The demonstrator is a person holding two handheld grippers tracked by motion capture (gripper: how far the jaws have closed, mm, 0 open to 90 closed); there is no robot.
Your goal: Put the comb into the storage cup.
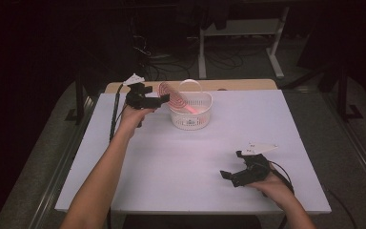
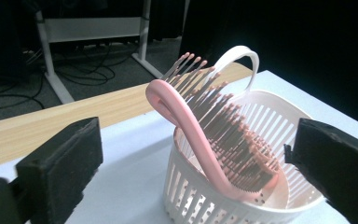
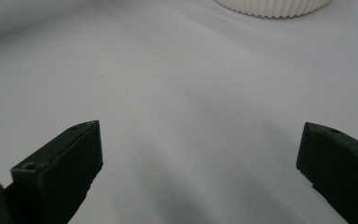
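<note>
your left gripper (image 2: 186, 163) has its fingers (image 2: 58, 163) spread wide, pinching nothing; the pink hairbrush (image 2: 200, 135) leans just ahead of them in the white slotted basket (image 2: 191, 205), handle up over the rim. it looks light and stiff, with springy bristles; take it by the smooth handle, not the pins. the basket looks light too, and may tip. your right gripper (image 1: 240, 171) rests well apart, fingers spread and empty, with open counter (image 1: 181, 157) around it and the near edge close.
</note>
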